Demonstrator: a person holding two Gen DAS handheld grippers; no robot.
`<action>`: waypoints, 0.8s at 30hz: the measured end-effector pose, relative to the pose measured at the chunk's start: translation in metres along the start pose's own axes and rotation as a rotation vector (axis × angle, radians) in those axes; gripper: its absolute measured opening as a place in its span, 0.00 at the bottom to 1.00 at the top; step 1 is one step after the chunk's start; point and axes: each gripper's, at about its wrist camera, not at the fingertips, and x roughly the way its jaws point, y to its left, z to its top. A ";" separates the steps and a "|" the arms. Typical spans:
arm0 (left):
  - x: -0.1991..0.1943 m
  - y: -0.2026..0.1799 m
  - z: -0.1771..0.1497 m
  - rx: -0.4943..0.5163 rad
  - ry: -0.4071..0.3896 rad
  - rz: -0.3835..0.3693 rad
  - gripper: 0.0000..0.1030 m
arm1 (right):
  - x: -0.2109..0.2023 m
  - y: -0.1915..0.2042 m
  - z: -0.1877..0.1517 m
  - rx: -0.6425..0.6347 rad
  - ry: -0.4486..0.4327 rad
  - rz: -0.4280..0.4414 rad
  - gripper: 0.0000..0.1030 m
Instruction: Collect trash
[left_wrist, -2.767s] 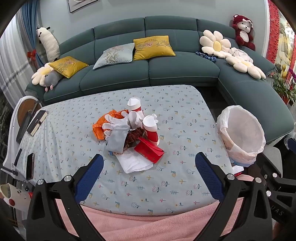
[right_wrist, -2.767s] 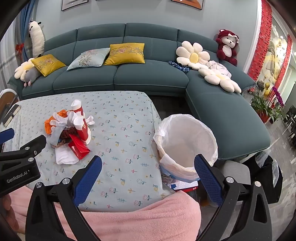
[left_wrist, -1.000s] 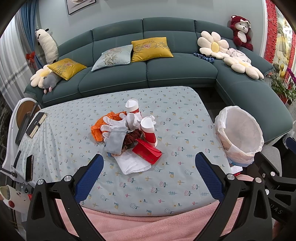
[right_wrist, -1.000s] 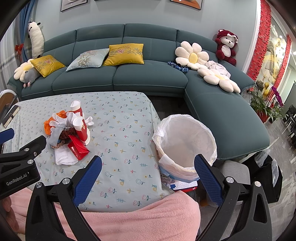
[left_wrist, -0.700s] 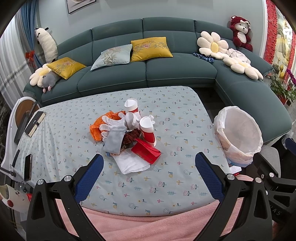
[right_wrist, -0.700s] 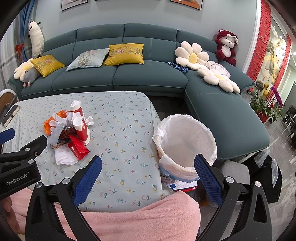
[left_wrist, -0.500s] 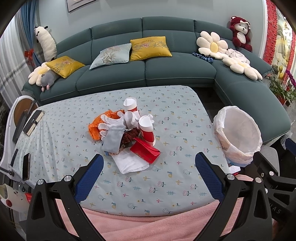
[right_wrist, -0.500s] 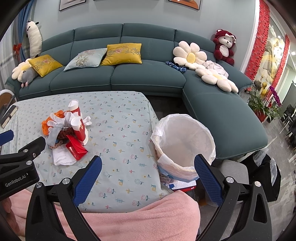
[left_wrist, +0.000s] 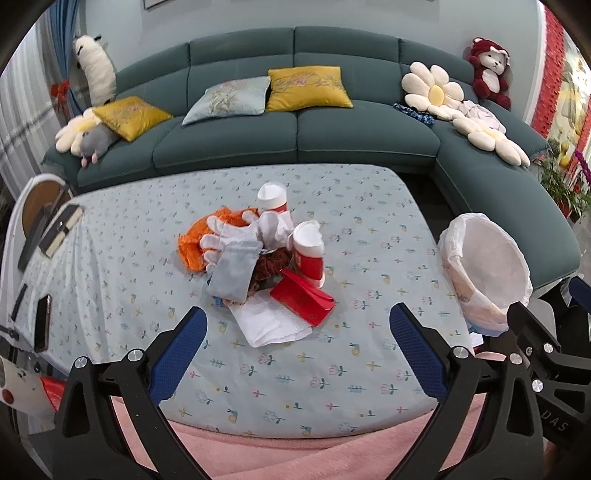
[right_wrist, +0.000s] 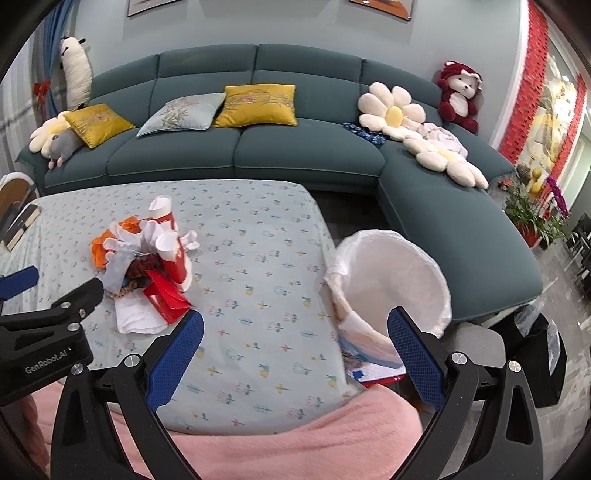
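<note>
A trash pile (left_wrist: 255, 254) lies mid-table on the flowered cloth (left_wrist: 369, 258): two red-and-white paper cups (left_wrist: 309, 251), white gloves (left_wrist: 229, 236), an orange bag (left_wrist: 192, 243), a grey pouch (left_wrist: 232, 273), a red packet (left_wrist: 301, 301) and a white napkin (left_wrist: 269, 325). The pile also shows in the right wrist view (right_wrist: 144, 266). A white-lined bin (right_wrist: 391, 284) stands off the table's right edge; it also shows in the left wrist view (left_wrist: 487, 266). My left gripper (left_wrist: 293, 328) is open and empty, near the pile's front. My right gripper (right_wrist: 293, 330) is open and empty, between pile and bin.
A teal corner sofa (left_wrist: 295, 122) with cushions and plush toys runs behind the table. A phone (left_wrist: 42, 326) and books (left_wrist: 59, 229) lie at the table's left edge. A pink blanket (left_wrist: 295, 454) covers the near edge. Potted plants (right_wrist: 535, 214) stand far right.
Both grippers have drifted slightly forward and to the right; the pile sits a little closer in the left wrist view. Both stay open and empty.
</note>
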 end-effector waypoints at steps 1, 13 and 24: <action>0.004 0.006 0.000 -0.007 0.004 -0.003 0.92 | 0.004 0.006 0.002 -0.007 0.001 0.012 0.93; 0.063 0.091 -0.010 -0.121 0.075 0.034 0.92 | 0.057 0.089 0.023 -0.100 0.023 0.128 0.92; 0.123 0.124 -0.016 -0.145 0.178 0.029 0.92 | 0.139 0.145 0.012 -0.154 0.156 0.200 0.77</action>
